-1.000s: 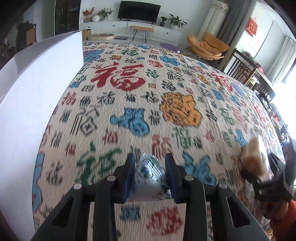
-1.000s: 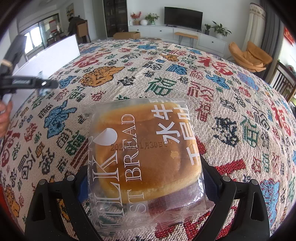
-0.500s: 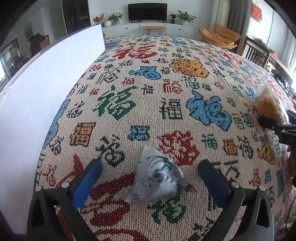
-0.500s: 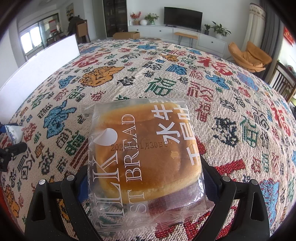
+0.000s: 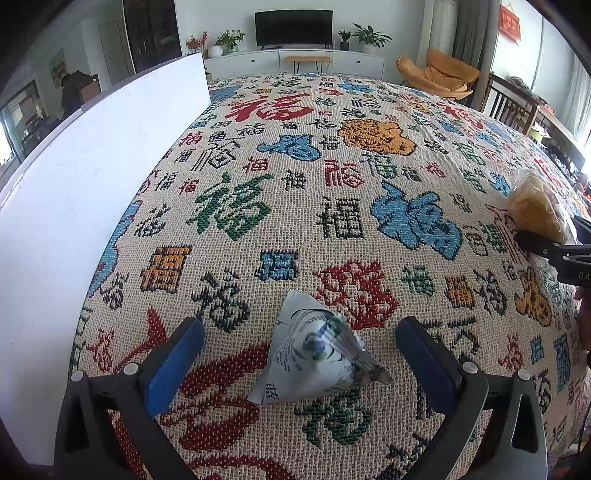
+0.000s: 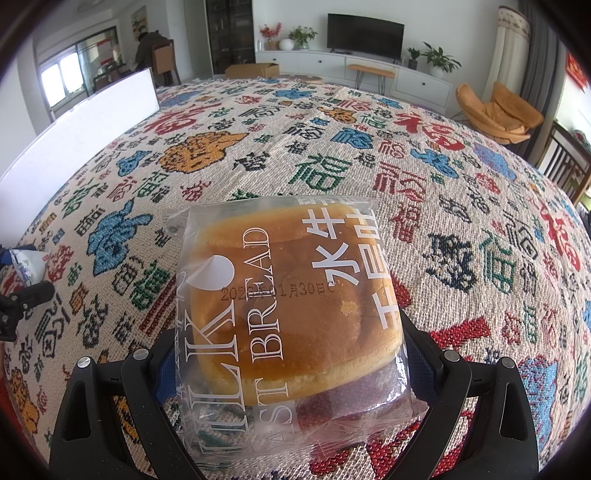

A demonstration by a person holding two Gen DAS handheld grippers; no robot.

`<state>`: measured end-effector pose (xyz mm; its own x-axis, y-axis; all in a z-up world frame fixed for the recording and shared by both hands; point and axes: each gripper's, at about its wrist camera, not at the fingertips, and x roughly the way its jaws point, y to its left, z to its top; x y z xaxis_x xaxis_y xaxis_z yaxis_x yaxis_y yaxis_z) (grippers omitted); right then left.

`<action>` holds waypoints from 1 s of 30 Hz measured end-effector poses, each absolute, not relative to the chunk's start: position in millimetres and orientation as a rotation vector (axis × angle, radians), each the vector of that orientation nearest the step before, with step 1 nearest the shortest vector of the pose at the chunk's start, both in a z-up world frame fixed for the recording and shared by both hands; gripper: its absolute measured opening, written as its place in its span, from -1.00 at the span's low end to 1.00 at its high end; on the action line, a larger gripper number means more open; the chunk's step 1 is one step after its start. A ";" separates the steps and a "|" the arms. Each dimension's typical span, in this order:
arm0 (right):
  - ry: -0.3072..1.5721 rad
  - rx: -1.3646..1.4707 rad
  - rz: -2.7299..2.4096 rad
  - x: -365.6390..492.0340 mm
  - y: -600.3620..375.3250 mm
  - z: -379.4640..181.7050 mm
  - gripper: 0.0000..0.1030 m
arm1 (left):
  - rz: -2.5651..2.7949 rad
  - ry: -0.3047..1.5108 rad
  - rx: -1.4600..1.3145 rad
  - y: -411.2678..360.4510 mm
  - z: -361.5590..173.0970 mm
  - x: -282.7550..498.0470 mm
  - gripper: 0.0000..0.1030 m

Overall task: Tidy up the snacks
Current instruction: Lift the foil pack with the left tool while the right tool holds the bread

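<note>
Two hand-held grippers work over a table draped in a woven cloth (image 5: 332,192) patterned with red, blue, green, orange and black Chinese characters. In the left wrist view, the left gripper (image 5: 300,354) stands with its blue-padded jaws spread wide apart, having just been opening; between them, touching neither pad, a small white triangular snack packet (image 5: 314,354) with blue and green print lies on the cloth near the table's front edge. A tall white board (image 5: 92,192) runs along the left side of the table. At the far right of this view the right gripper (image 5: 550,243) appears from the side, carrying a golden bread. In the right wrist view, the right gripper (image 6: 284,354) is clamped on a bread in a clear wrapper (image 6: 288,295), its jaws pressing the packet from both sides; the wrapper bears white lettering, partly readable as "BREAD", Chinese characters and a printed date. The bread fills the lower middle of the view, held over the cloth. At the left edge of this view the triangular packet (image 6: 27,264) shows again beside one black tip of the left gripper. Behind the table are a television (image 5: 293,23), a white cabinet with potted plants, and an orange lounge chair (image 6: 498,110).
</note>
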<state>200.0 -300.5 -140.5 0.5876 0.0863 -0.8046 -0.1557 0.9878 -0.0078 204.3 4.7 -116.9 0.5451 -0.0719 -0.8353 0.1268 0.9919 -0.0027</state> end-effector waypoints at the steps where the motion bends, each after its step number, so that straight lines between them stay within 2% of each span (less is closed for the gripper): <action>1: 0.932 -0.080 0.141 199.9 -300.5 -140.5 0.88 | -0.118 0.987 0.060 4.6 -116.9 204.3 1.00; 19: 0.935 -0.078 0.140 200.1 -299.7 -140.6 0.88 | -0.135 1.024 0.065 5.0 -116.1 210.1 1.00; 24: 1.180 -0.093 0.176 232.8 -299.8 -127.0 0.85 | -0.203 1.098 0.120 4.1 -112.5 214.9 0.93; 25: 1.181 -0.075 0.185 235.6 -301.6 -120.1 0.84 | -0.211 1.088 0.119 3.4 -111.0 213.2 0.67; 26: 1.170 -0.063 0.195 237.8 -302.5 -113.3 0.81 | -0.219 1.066 0.119 2.9 -107.0 210.2 0.14; 27: 1.177 -0.063 0.198 240.0 -302.3 -110.0 0.77 | -0.227 1.056 0.116 2.6 -103.1 208.4 -0.12; 28: 1.204 -0.071 0.193 242.5 -300.9 -109.0 0.46 | -0.218 1.057 0.116 3.8 -100.0 207.4 -0.34; 30: 1.234 -0.083 0.181 243.5 -297.7 -104.6 0.44 | -0.242 1.038 0.062 13.3 -92.9 203.4 -0.37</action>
<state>243.5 -297.7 -104.7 0.3188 0.0928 -0.9433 -0.1821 0.9827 0.0351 203.4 13.3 -92.9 0.4835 -0.1695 -0.8587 0.2275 0.9717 -0.0637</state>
